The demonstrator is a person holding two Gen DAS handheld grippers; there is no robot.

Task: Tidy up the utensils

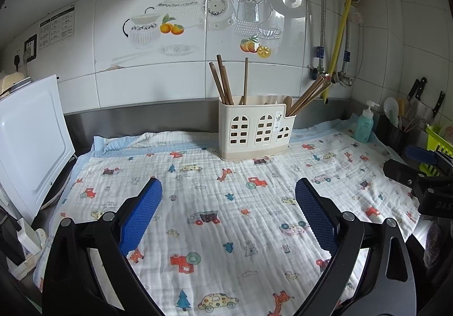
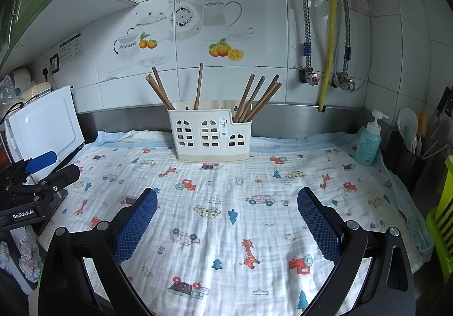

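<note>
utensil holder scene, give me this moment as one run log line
left hand-held gripper: open, empty | right hand-held gripper: open, empty | chopsticks: upright in utensil holder | patterned cloth: bare of utensils

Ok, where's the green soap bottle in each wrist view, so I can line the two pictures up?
Left wrist: soap bottle at far right, on the cloth's back corner, right of the utensil caddy.
Right wrist: soap bottle at right, same back corner, right of the utensil caddy.
Shared landmark: yellow hose on the wall.

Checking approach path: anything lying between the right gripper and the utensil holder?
Nothing. Right wrist view shows only bare printed cloth between the open right gripper and the utensil holder; the chopsticks already stand inside it.
</note>
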